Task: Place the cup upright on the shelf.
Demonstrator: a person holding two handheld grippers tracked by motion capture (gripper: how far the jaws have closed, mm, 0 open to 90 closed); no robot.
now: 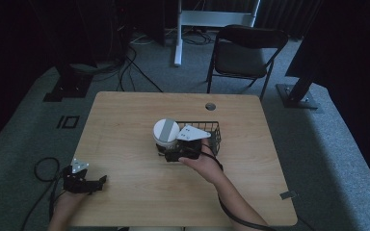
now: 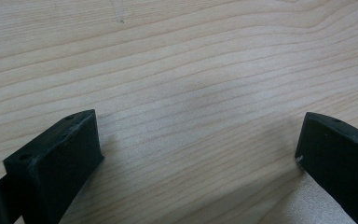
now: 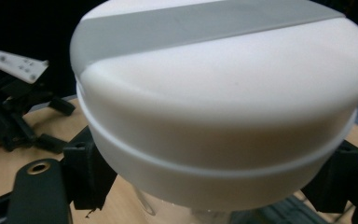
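White jar [image 1: 166, 133] w/ grey stripe across lid, upright near bench [image 1: 125, 125] centre, touching left side of black wire basket [image 1: 214, 131]. Right tool [image 1: 171, 150] clamped on jar body below lid; in right gripper view, jaws press both sides of jar [image 3: 223, 107]. Left tool [image 1: 99, 182] well apart from jar, near bench's front-left corner, jaws spread wide, nothing between but bare wood [image 2: 191, 93].
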